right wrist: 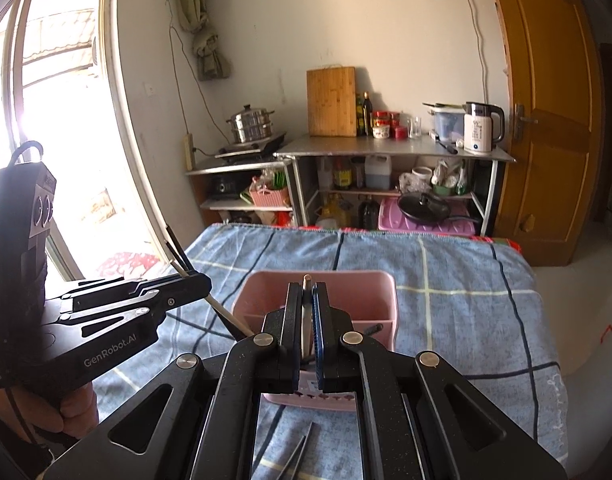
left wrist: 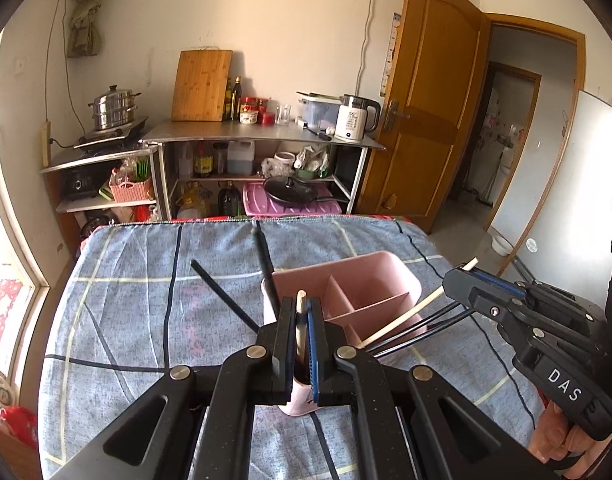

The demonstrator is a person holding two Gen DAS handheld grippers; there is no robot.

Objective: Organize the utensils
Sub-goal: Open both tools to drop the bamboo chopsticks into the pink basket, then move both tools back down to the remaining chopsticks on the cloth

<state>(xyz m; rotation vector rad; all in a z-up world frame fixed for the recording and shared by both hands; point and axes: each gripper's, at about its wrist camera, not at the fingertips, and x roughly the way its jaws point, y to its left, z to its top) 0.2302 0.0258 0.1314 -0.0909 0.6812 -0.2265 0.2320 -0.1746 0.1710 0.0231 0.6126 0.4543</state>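
A pink divided utensil holder (left wrist: 386, 266) (right wrist: 257, 296) stands on the blue checked cloth. My left gripper (left wrist: 301, 306) (right wrist: 201, 280) hovers over its near left corner, shut on a bundle of chopsticks. One pale wooden chopstick (left wrist: 301, 320) shows between the pads, and black chopsticks (left wrist: 265, 260) splay up past them. My right gripper (left wrist: 457, 276) (right wrist: 307, 290) is beside the holder's right side, shut on another bundle. That bundle is a pale chopstick (left wrist: 402, 320) and black ones, slanting down toward the holder. The holder's compartments look empty.
The cloth-covered table (left wrist: 125, 280) (right wrist: 466, 280) ends at a far edge in front of metal kitchen shelves (left wrist: 261, 136) that bear pots, bottles and a kettle. A wooden door (left wrist: 434, 100) stands at the right and a window (right wrist: 65, 120) at the left. Dark stick ends (right wrist: 297, 452) show under the right gripper.
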